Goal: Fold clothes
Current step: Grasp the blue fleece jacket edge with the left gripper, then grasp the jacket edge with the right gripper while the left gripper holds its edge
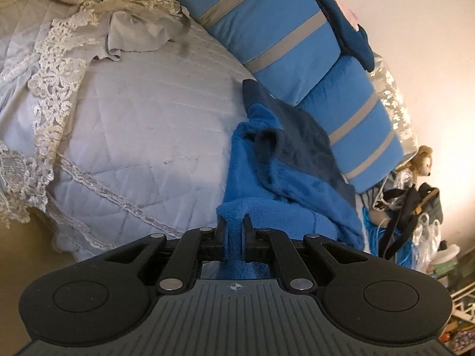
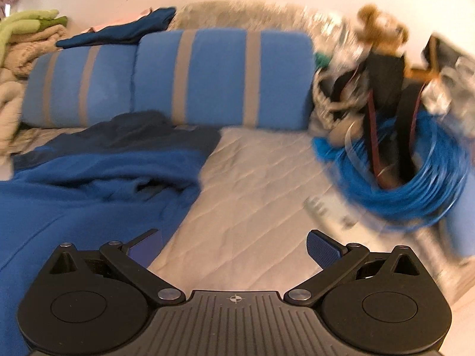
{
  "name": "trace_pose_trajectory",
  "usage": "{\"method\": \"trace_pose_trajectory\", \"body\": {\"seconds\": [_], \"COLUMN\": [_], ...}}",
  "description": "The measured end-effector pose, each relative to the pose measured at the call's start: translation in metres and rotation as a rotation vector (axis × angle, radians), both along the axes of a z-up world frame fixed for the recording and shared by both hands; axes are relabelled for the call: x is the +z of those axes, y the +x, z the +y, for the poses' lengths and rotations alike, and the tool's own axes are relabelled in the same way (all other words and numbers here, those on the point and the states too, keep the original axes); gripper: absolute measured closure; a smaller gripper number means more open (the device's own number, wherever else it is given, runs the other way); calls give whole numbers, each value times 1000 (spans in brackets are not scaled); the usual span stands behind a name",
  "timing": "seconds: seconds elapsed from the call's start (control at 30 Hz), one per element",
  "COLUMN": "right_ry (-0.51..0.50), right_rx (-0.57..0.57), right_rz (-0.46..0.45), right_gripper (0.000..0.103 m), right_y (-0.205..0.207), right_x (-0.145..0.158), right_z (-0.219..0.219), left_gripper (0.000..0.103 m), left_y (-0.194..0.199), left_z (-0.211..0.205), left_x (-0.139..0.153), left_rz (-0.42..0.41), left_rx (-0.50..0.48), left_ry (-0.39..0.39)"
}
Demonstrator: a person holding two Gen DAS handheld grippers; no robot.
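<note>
I am pinching the soft blue fleece garment (image 1: pixel 285 184) in my left gripper (image 1: pixel 234 231); my right gripper (image 2: pixel 234 246) is hovering spread wide over the pale quilted bedspread (image 2: pixel 261 178)

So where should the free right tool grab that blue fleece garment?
Probably the loose edge of the blue fleece garment lying on the bed, coming from its right side. The open right tool is already over bare quilt there, and the left tool pinches another part, so the cloth could spread between them.

we are in a home bedroom: a bed (image 1: pixel 142 112) with a quilted, lace-trimmed cover, striped blue pillows (image 2: pixel 219 77) along the wall, and a teddy bear (image 2: pixel 378 28) among clutter.
</note>
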State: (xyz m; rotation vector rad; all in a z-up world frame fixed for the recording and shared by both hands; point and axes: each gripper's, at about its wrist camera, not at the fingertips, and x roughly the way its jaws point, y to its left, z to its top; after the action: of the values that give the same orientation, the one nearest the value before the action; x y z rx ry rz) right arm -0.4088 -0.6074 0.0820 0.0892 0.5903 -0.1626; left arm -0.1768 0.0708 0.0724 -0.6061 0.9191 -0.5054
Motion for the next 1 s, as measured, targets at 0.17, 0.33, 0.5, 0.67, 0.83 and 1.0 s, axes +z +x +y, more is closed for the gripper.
{"method": "trace_pose_trajectory", "body": {"seconds": [0.17,0.33,0.5,0.67,0.83,1.0], "right_ry": [375,749,984,1127,1154,1115], "right_rx": [160,293,381,475,508,447], "right_rz": [104,135,121,68,60,71], "right_gripper": [0,3,12,31,54,93], "right_y": [-6,-11,-20,-31,-43,-51], "right_x": [-32,-69,-98,-107,-107,-99], "right_z": [-11,-16,-10,-1,8,7], "left_gripper": [95,95,95,95,95,95], "left_y": [-3,-8,-11,-17,-24,-36], "left_z": [3,5,8,11,13,13], "left_x": [-4,-6,-9,-13,-18,-9], "left_rz": [13,15,16,15,4,-64], "left_rx": [3,0,-7,-18,-45,-103], "left_ry": [-27,-47,-70,-105,-155,-239]}}
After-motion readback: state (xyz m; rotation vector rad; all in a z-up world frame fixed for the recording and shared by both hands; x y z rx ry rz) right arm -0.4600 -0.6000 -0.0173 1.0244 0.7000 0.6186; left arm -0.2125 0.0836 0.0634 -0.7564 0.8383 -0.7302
